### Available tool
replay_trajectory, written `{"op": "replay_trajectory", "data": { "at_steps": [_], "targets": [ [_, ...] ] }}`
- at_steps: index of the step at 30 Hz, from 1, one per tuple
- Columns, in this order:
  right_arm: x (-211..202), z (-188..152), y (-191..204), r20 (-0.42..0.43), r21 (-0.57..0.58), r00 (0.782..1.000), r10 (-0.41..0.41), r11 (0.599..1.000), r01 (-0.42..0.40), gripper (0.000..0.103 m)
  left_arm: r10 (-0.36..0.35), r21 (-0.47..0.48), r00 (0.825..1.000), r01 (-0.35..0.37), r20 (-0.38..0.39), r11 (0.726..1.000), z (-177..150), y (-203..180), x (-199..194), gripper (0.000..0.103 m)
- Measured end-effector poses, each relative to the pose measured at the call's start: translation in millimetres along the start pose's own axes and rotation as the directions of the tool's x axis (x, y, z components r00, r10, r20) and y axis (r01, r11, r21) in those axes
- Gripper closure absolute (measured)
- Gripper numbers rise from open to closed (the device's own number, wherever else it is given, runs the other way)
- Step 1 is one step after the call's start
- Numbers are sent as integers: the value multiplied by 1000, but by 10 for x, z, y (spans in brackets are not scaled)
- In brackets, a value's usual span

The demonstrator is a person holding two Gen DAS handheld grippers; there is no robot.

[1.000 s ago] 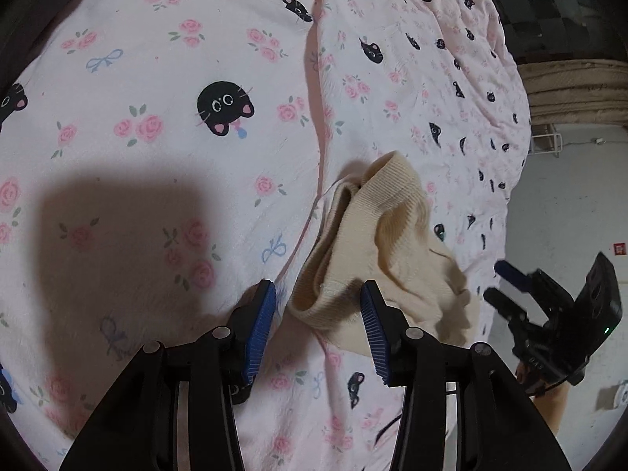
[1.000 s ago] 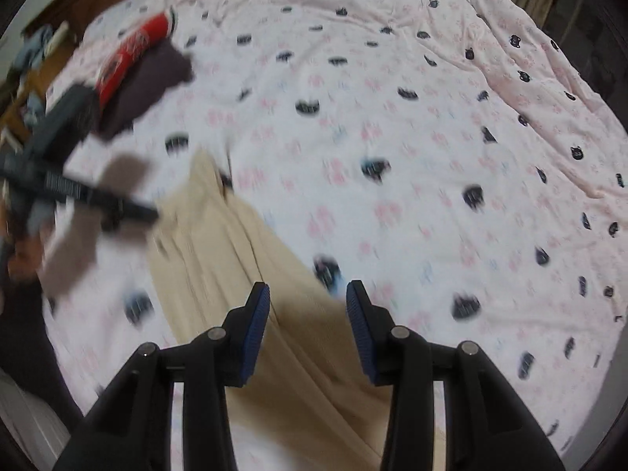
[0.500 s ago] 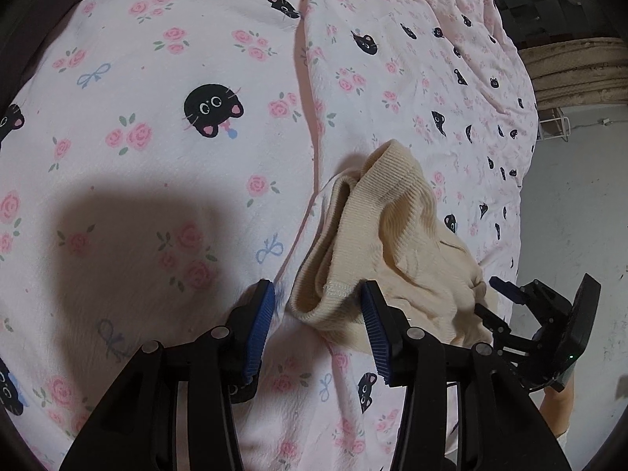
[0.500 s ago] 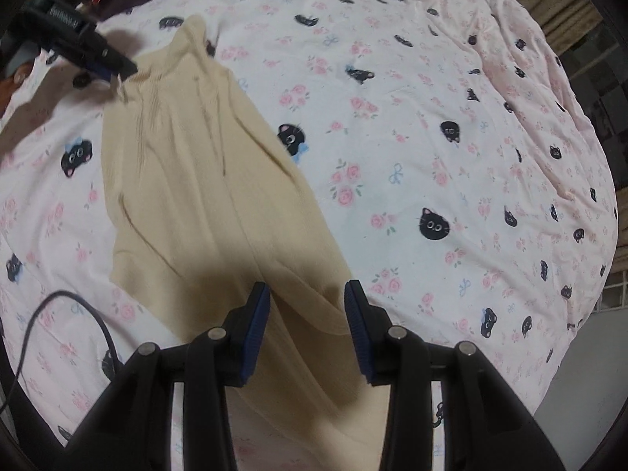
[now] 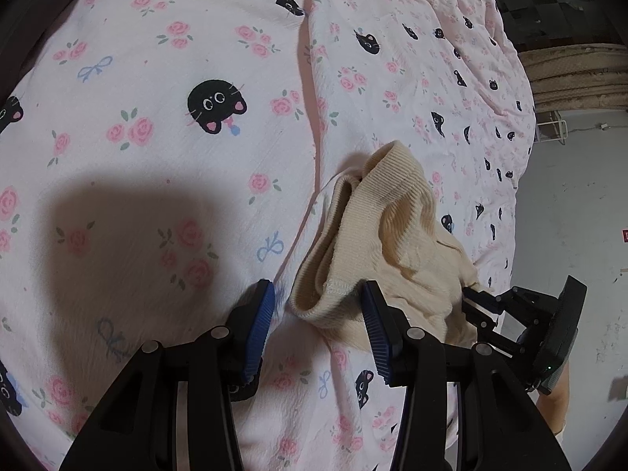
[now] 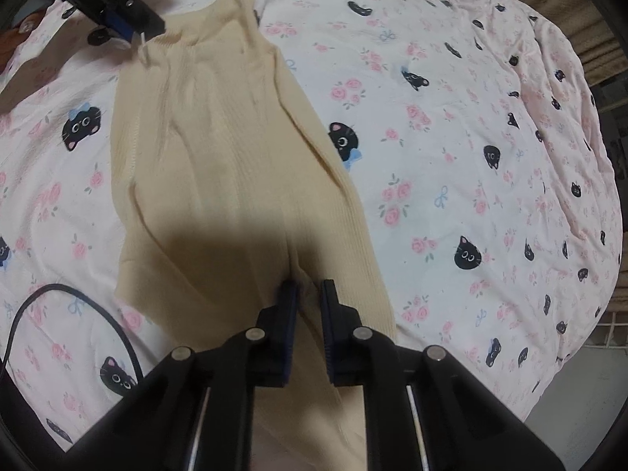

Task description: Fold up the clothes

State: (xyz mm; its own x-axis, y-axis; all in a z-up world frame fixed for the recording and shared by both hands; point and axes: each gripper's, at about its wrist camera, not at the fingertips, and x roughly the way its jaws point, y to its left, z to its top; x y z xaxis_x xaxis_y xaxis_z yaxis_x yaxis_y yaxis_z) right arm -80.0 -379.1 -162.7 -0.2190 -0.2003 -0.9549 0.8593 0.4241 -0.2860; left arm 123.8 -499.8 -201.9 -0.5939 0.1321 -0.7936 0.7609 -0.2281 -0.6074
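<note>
A cream ribbed knit garment lies lengthwise on the bedspread. My right gripper points steeply down at its near end. Its jaws are closing, and the blue pads pinch a raised fold of the knit. In the left wrist view this gripper sits at the garment's far end by the bed edge. My left gripper is open over the other end, with the bunched hem between its fingers and a gap beside the left pad. The right wrist view shows it at the garment's top corner.
The pink bedspread with black cats and roses fills both views and has a long crease. A black cable loops across the bed's near left. Grey floor lies past the bed's right edge.
My right gripper came down onto the near end of the garment and its jaws closed in on a fold. The left gripper and the hem between its fingers stayed put.
</note>
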Motion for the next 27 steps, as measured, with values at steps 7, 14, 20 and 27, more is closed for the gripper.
{"op": "replay_trajectory", "data": {
  "at_steps": [7, 14, 20, 27],
  "targets": [
    [-44, 20, -71, -7, 24, 1000, -8, 1000, 8, 101, -1, 0, 1000, 1, -1, 1000, -2, 0, -11, 62],
    [-110, 88, -339, 13, 101, 998, -63, 993, 61, 101, 2, 2, 1000, -2, -3, 1000, 6, 6, -15, 62],
    [104, 193, -554, -23, 178, 996, -90, 980, 93, 101, 4, 5, 1000, -4, -3, 1000, 5, 11, -23, 62],
    [167, 267, -680, -8, 281, 991, -131, 951, 128, 87, 1, -1, 1000, -1, -5, 1000, 10, 9, -14, 62]
  ]
}}
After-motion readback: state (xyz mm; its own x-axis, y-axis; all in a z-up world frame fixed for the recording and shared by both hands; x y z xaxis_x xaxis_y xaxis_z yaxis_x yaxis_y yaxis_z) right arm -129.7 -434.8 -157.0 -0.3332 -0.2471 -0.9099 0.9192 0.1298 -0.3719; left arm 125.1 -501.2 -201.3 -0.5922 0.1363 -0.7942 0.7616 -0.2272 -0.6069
